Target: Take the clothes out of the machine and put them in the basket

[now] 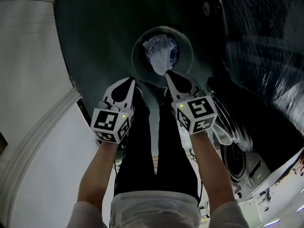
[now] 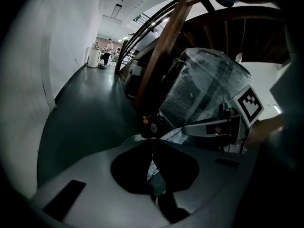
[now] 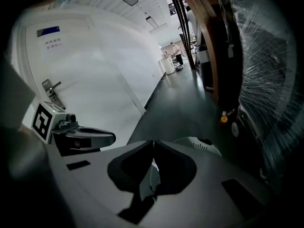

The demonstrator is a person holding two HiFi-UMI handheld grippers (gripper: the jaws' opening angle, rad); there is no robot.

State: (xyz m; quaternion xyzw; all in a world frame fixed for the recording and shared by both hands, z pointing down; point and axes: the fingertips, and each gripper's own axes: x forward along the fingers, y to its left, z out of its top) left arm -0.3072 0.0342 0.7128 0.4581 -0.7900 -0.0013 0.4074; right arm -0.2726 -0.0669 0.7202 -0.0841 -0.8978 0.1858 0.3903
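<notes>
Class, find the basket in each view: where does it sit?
Head view: basket upper centre, cloth inside.
Left gripper view: its rim just left of the jaw tips.
Right gripper view: its rim just right of the jaw tips.
Shared landmark: plastic-wrapped object, right of centre in every view.

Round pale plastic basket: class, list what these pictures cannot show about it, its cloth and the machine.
1. Round pale plastic basket: bottom, head view, covered by the crumpled pale cloth.
2. Cloth: which garment; too bunched and dim everywhere.
3. White washing machine: drum contents, head view, seen too obliquely and dimly.
4. Left gripper: jaws together, cloth showing between; pinched or merely behind, its view cannot settle.
</notes>
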